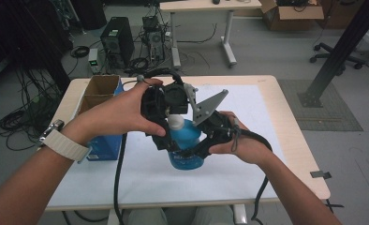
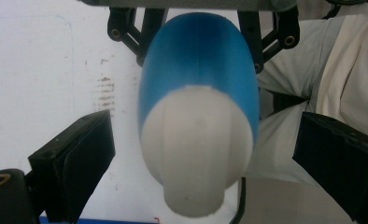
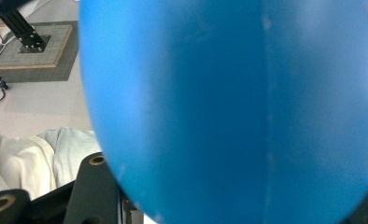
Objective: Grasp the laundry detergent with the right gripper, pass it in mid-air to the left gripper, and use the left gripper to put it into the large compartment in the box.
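A blue bottle (image 1: 188,145) with a white cap (image 1: 175,123) is held a little above the white mat. My right gripper (image 1: 194,151) comes in from the right and is shut on the bottle's body. In the right gripper view the blue bottle (image 3: 238,102) bulges between the jaws of the right gripper (image 3: 233,200). My left gripper (image 1: 172,117) points down over the cap from the left. In the left gripper view the left gripper (image 2: 205,149) stands open, with the white cap (image 2: 196,154) between its jaws and a gap on each side.
An open cardboard box (image 1: 99,89) and a blue box (image 1: 103,149) stand at the table's left edge. A white mat (image 1: 253,159) covers the wooden table. Black cables (image 1: 119,178) trail off the front edge. The person's lap (image 2: 341,70) lies below the bottle.
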Action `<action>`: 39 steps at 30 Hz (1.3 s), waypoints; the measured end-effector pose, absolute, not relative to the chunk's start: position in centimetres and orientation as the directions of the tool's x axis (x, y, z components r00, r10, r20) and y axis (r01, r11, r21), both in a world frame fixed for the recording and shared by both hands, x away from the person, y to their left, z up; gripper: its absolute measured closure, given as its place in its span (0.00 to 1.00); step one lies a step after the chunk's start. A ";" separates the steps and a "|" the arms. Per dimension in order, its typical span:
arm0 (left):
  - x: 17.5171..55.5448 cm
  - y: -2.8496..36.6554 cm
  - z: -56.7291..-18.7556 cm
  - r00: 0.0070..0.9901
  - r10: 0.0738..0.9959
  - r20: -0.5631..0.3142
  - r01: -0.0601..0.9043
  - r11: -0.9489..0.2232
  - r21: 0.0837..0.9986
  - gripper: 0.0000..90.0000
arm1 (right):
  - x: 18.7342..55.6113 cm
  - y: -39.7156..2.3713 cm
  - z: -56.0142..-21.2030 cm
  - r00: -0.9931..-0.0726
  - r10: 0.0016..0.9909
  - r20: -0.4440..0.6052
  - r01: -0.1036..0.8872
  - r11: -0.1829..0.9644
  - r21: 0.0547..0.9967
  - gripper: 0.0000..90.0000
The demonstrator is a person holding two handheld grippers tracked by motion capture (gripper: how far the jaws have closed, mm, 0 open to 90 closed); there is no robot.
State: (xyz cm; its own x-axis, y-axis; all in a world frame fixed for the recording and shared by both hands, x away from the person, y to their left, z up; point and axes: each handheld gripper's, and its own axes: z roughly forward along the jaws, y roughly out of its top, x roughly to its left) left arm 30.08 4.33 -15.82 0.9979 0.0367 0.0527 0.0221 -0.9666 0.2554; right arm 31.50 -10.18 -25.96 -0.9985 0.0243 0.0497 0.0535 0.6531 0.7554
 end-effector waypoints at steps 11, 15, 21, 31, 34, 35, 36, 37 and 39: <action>30.5 3.9 -16.6 0.998 0.030 0.048 0.017 -0.966 0.257 0.08 | 31.4 -10.0 -26.1 -0.998 0.014 0.057 0.052 0.661 0.748 0.48; 30.6 3.6 -16.7 0.999 0.020 0.048 0.007 -0.968 0.250 0.08 | 31.5 -9.9 -26.1 -0.998 0.017 0.059 0.055 0.658 0.751 0.48; 30.6 3.6 -16.8 0.999 0.024 0.045 0.012 -0.969 0.248 0.08 | 31.5 -10.0 -26.1 -0.998 0.017 0.056 0.054 0.657 0.752 0.48; 30.8 3.5 -16.9 0.999 0.009 0.046 -0.002 -0.971 0.240 0.11 | 31.7 -9.9 -26.1 -0.999 0.014 0.042 0.041 0.660 0.750 0.48; 30.7 3.5 -17.0 0.999 0.007 0.044 -0.004 -0.970 0.241 0.15 | 31.5 -9.9 -26.0 -0.997 0.013 0.070 0.061 0.655 0.753 0.48; 30.7 3.5 -17.0 0.999 0.003 0.042 -0.007 -0.971 0.241 0.15 | 31.5 -9.9 -26.0 -0.997 0.013 0.070 0.061 0.655 0.753 0.48; 30.7 3.5 -17.0 0.999 0.004 0.039 -0.006 -0.970 0.241 0.16 | 31.5 -9.9 -26.0 -0.998 0.015 0.068 0.061 0.655 0.754 0.48; 30.7 3.5 -17.0 0.999 0.005 0.038 -0.005 -0.971 0.241 0.17 | 31.6 -9.9 -26.0 -0.998 0.015 0.056 0.052 0.655 0.754 0.48; 30.7 3.5 -17.0 0.999 0.003 0.041 -0.007 -0.970 0.244 0.19 | 31.6 -9.9 -26.0 -0.998 0.016 0.059 0.055 0.655 0.753 0.48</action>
State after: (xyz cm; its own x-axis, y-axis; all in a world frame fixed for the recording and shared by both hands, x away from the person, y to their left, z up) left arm 30.71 3.53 -16.98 0.9992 0.0030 0.0411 -0.0071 -0.9698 0.2439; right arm 31.59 -9.95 -26.05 -0.9981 0.0161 0.0590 0.0551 0.6553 0.7533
